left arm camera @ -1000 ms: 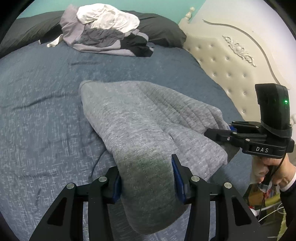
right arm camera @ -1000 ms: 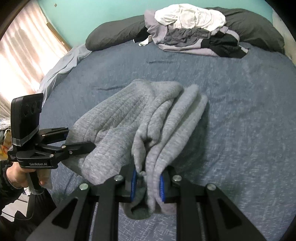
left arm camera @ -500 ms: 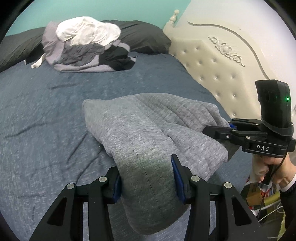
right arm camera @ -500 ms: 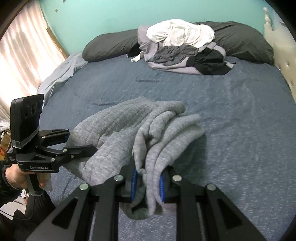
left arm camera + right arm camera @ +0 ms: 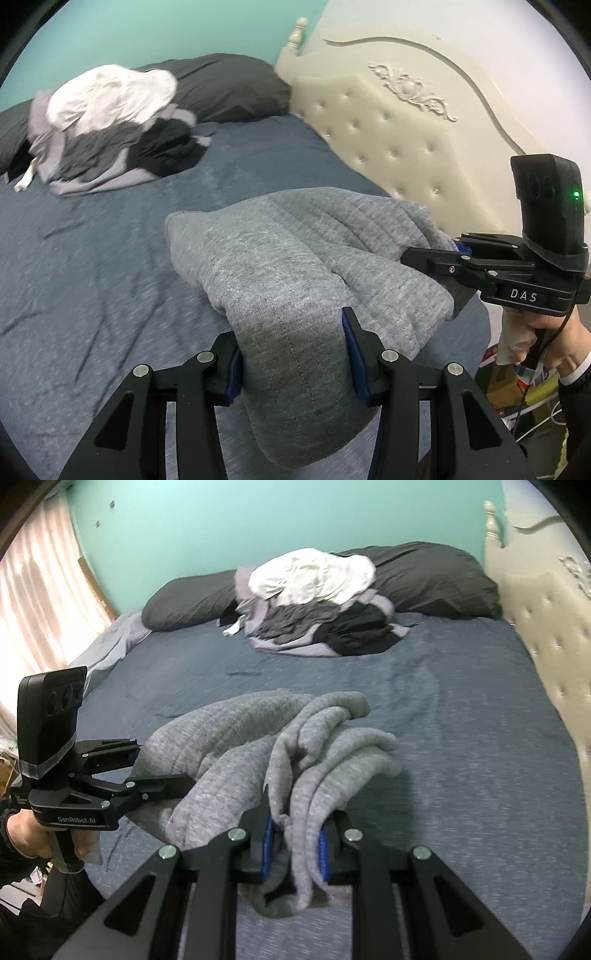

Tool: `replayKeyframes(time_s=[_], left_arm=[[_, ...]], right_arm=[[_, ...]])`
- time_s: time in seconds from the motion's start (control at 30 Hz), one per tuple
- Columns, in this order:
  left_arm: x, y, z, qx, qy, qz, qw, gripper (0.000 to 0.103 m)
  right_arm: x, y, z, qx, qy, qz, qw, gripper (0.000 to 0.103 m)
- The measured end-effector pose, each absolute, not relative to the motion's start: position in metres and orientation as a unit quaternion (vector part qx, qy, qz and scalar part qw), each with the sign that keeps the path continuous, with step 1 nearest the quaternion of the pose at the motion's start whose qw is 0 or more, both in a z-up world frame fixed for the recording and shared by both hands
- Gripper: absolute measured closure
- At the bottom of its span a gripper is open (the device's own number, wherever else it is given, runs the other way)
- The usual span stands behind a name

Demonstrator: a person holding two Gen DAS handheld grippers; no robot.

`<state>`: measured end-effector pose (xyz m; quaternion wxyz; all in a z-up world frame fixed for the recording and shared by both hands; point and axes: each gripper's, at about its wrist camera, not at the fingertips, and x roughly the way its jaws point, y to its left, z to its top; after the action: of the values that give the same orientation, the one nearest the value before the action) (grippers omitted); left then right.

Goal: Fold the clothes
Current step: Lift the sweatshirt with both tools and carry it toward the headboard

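We see one bed [image 5: 461, 709] with two dark pillows [image 5: 436, 579] and one pile of unfolded clothes [image 5: 317, 605] at its far end. One grey sweater [image 5: 295, 258] hangs between our two tongs above the bed. The left gripper [image 5: 293, 354] clamps its wide hem, the right gripper [image 5: 293, 843] a bunched edge. We read "DAS" and "GenRobot.AI".
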<state>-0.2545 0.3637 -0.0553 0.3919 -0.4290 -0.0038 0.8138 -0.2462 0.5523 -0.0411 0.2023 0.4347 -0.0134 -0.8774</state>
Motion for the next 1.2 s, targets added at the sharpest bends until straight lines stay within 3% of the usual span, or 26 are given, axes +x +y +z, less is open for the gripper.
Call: replayKeyframes(time_s=[0.57, 1.2], left_arm=[[-0.251, 0.567, -0.048, -0.405, 0.014, 0.797, 0.447, 0.053], [-0.236, 0.702, -0.095, -0.403, 0.004, 0.794, 0.456, 0.053]], right_arm=[[-0.237, 0.734, -0.021, 0.418, -0.031, -0.900, 0.120, 0.085], [-0.232, 0.871, -0.053, 0.420, -0.041, -0.904, 0.063, 0.085]])
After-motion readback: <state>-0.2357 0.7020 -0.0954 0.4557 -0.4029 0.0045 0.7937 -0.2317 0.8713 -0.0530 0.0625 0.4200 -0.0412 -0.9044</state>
